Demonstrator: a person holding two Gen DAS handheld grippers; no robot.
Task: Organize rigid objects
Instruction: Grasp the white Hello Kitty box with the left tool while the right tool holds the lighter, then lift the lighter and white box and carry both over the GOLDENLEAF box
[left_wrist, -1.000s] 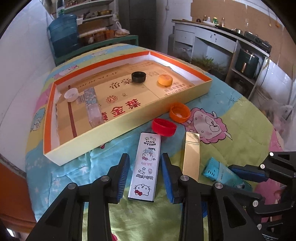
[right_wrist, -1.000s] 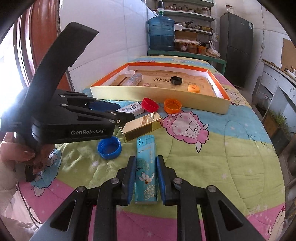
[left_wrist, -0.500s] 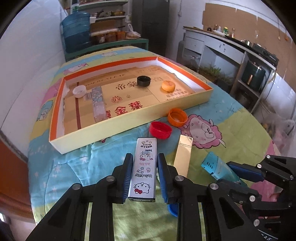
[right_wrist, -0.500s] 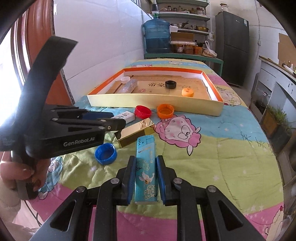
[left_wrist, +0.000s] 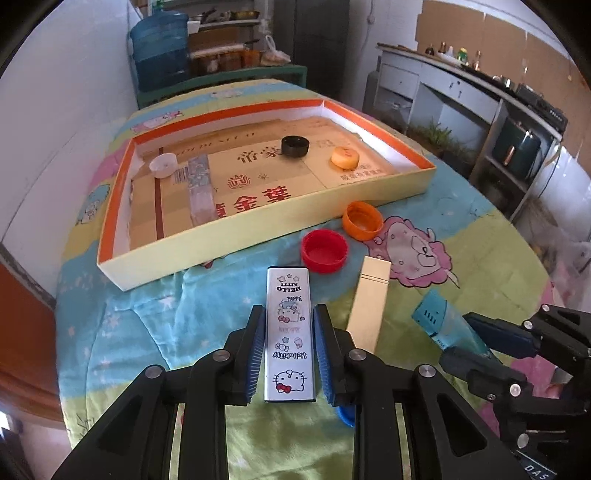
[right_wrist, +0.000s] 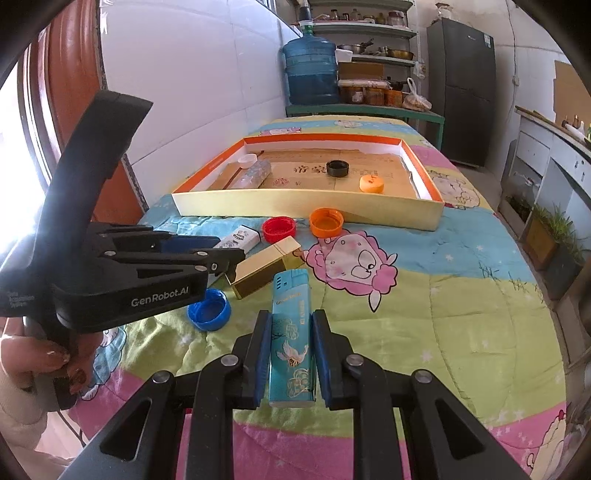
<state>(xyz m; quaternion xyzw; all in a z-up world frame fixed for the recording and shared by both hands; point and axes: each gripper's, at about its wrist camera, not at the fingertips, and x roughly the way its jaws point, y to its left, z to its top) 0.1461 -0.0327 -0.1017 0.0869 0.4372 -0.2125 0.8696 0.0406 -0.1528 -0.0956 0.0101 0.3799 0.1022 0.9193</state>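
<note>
My left gripper (left_wrist: 289, 314) is shut on a white Hello Kitty lighter (left_wrist: 290, 332), both blue pads pressing its long sides. My right gripper (right_wrist: 291, 321) is shut on a teal lighter (right_wrist: 291, 332) printed with a crane. Each lighter points toward the orange-rimmed cardboard tray (left_wrist: 258, 236). A gold lighter (left_wrist: 369, 306) lies on the quilt between the two grippers. A red cap (left_wrist: 324, 251) and an orange cap (left_wrist: 362, 220) sit open side up just before the tray's front wall. A blue cap (right_wrist: 208, 309) rests under the left gripper (right_wrist: 231, 249).
Inside the tray lie a black cap (left_wrist: 294, 146), an orange cap (left_wrist: 344, 157), a white cap (left_wrist: 163, 165) and a clear lighter (left_wrist: 200, 190). A hand (right_wrist: 37, 362) grips the left tool's handle. A white wall borders the table's left side; a counter stands right.
The left jaws closed from open onto the Hello Kitty lighter. The right gripper stayed shut on the teal lighter. Both views shifted slightly.
</note>
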